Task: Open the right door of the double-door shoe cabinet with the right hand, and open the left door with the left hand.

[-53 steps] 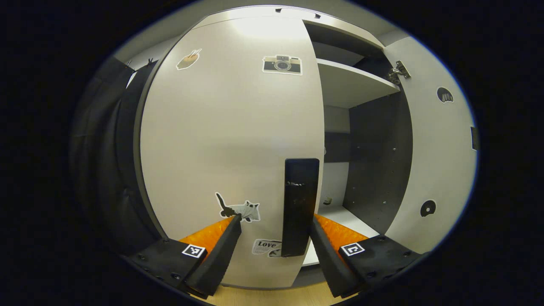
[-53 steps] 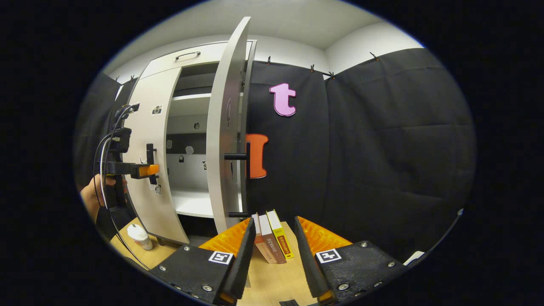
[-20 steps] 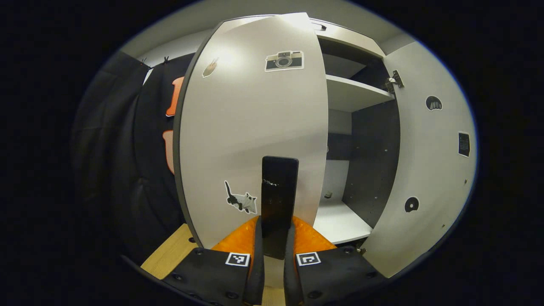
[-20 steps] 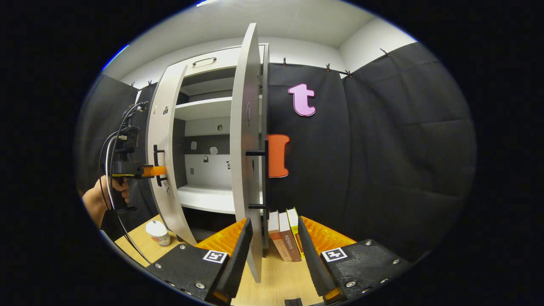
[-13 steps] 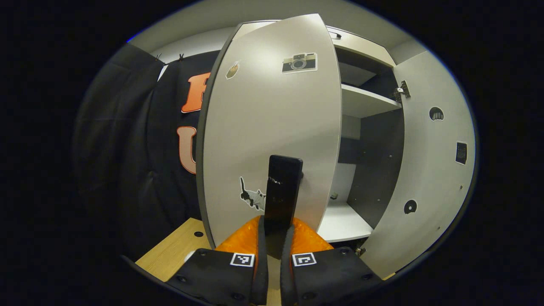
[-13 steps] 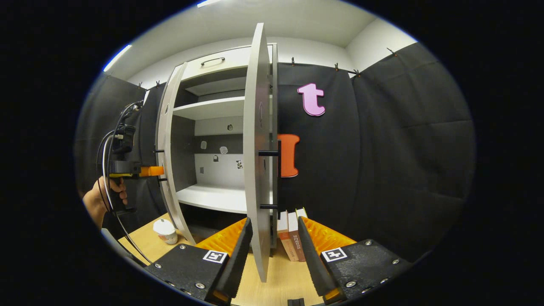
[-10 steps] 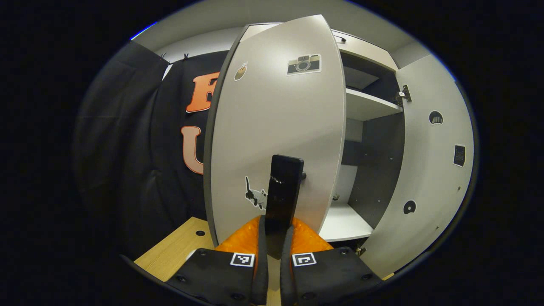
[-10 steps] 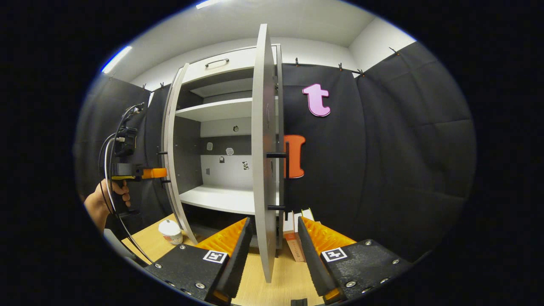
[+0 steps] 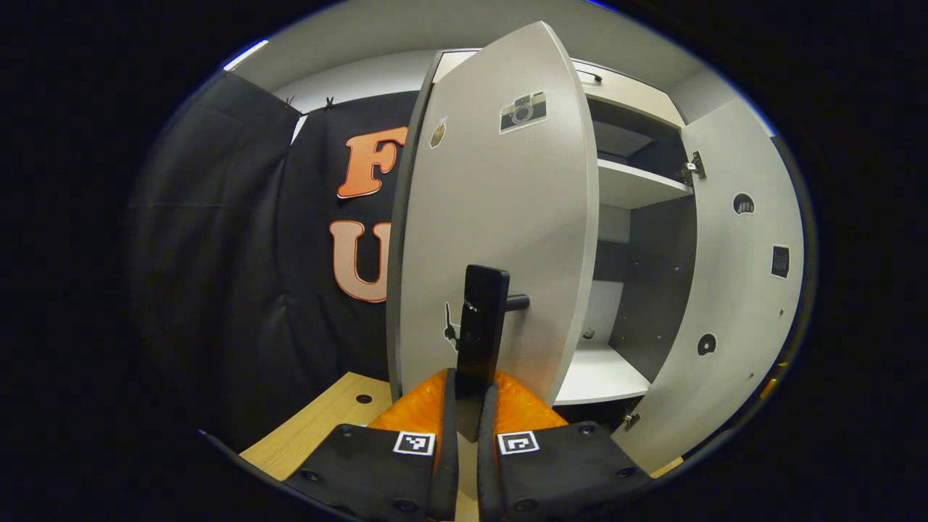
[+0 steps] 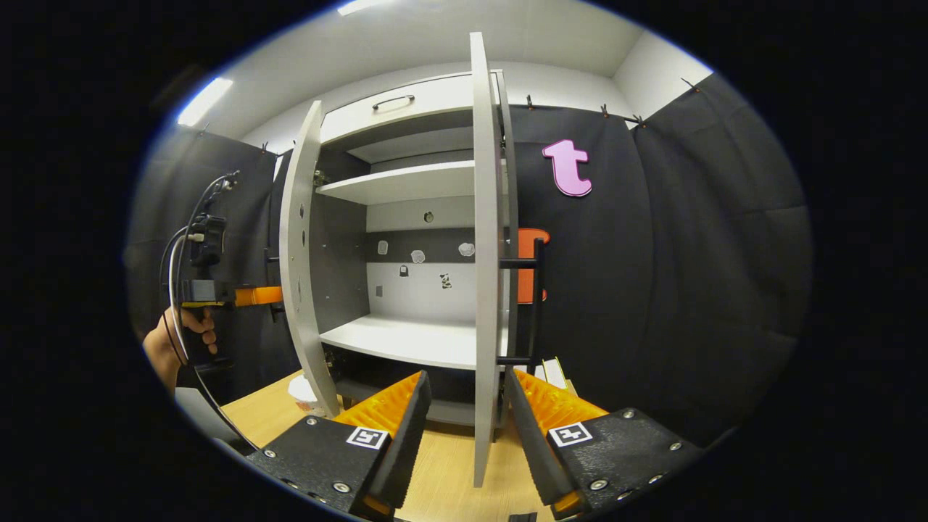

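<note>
The grey left door [image 9: 500, 239] with stickers stands swung well out from the shoe cabinet. My left gripper [image 9: 464, 402] is shut on its black bar handle [image 9: 482, 326]. In the right gripper view that same gripper [image 10: 254, 295] and a hand [image 10: 177, 337] show beyond the left door [image 10: 297, 254]. The right door [image 10: 484, 254] is open and seen edge-on, its handle [image 10: 535, 304] on the far side. My right gripper [image 10: 465, 380] is open, and the door's edge lines up between its fingers without either pad pressing on it.
Inside the cabinet are white shelves [image 10: 406, 337] and a dark back wall. A wooden tabletop [image 10: 442, 471] lies below. A paper cup [image 10: 301, 391] sits partly hidden behind the left door. Books [image 10: 554, 371] peek out behind the right door.
My left gripper closed on the left door's handle and has drawn the door further open. The right gripper view has shifted, so the right door's edge sits more central.
</note>
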The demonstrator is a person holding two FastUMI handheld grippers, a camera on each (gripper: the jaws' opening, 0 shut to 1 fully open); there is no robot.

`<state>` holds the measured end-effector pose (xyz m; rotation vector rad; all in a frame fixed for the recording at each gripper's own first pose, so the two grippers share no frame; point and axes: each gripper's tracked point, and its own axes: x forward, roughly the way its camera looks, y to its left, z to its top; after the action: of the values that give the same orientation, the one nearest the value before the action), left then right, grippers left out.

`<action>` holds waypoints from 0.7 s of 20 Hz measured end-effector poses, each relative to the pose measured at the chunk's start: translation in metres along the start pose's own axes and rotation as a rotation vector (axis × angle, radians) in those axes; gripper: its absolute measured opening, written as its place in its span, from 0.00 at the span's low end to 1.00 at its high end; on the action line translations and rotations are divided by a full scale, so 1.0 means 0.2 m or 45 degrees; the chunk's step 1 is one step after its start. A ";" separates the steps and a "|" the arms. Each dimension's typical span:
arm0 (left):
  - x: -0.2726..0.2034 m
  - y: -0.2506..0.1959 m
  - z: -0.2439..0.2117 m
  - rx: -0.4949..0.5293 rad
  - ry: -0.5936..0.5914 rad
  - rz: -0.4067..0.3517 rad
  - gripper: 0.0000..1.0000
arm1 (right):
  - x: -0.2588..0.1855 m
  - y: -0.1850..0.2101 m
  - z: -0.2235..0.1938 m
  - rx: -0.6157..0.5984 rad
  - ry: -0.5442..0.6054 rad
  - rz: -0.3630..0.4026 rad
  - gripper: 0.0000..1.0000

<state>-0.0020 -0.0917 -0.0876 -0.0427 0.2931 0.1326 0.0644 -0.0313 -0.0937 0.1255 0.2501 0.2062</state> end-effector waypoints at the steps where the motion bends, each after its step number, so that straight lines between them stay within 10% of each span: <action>1: -0.01 0.01 0.00 0.004 -0.003 0.008 0.18 | 0.01 0.01 0.00 -0.005 0.000 0.007 0.66; 14: -0.14 0.46 0.05 0.070 -0.038 0.182 0.11 | 0.06 0.30 0.07 -0.055 -0.067 0.195 0.70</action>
<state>-0.0372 -0.0039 -0.0722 0.0347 0.2699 0.2668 0.0689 0.0288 -0.0740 0.1073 0.1835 0.3596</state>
